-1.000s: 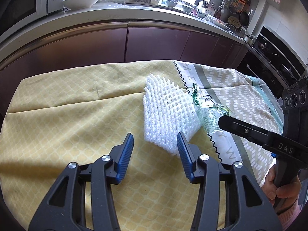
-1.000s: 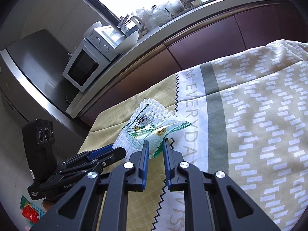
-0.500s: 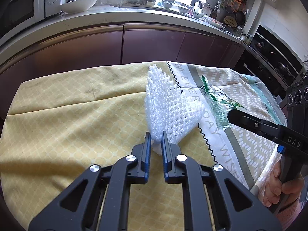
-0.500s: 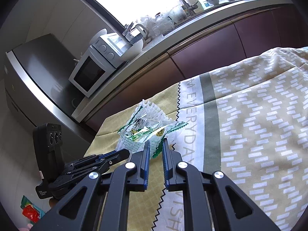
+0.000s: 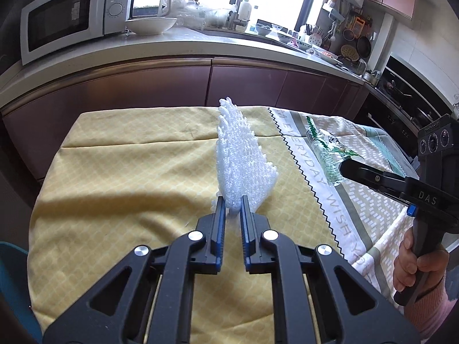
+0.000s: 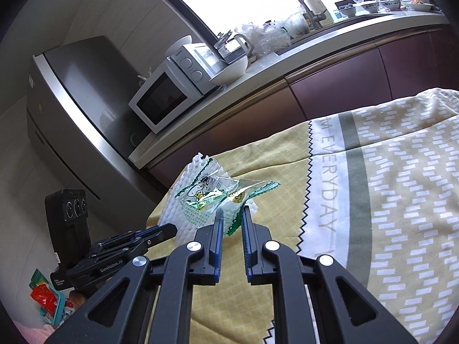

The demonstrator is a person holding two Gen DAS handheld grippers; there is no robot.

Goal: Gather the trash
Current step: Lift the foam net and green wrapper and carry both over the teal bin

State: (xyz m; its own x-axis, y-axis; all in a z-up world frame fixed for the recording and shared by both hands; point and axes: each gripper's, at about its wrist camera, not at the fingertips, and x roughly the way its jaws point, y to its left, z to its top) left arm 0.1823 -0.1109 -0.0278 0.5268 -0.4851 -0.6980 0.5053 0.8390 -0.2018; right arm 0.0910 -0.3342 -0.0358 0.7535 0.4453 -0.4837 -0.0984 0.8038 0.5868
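Note:
My left gripper (image 5: pixel 231 204) is shut on a white foam net (image 5: pixel 241 157) and holds it upright above the yellow tablecloth (image 5: pixel 129 183). My right gripper (image 6: pixel 231 215) is shut on a clear green-printed wrapper (image 6: pixel 212 197), lifted off the cloth. In the left wrist view the wrapper (image 5: pixel 327 152) hangs from the right gripper's tip to the right of the net. In the right wrist view the foam net (image 6: pixel 183 197) sits behind the wrapper, with the left gripper (image 6: pixel 160 232) at lower left.
A kitchen counter (image 5: pixel 200 43) with a microwave (image 5: pixel 66 17) and a white bowl (image 5: pixel 150 24) runs behind the table. A fridge (image 6: pixel 74 109) stands left. A teal bin with red trash (image 6: pixel 48 304) lies on the floor at lower left. An oven (image 5: pixel 407 97) is right.
My left gripper closed on the foam net and lifted it upright. My right gripper rose with the wrapper, drawing it apart from the net.

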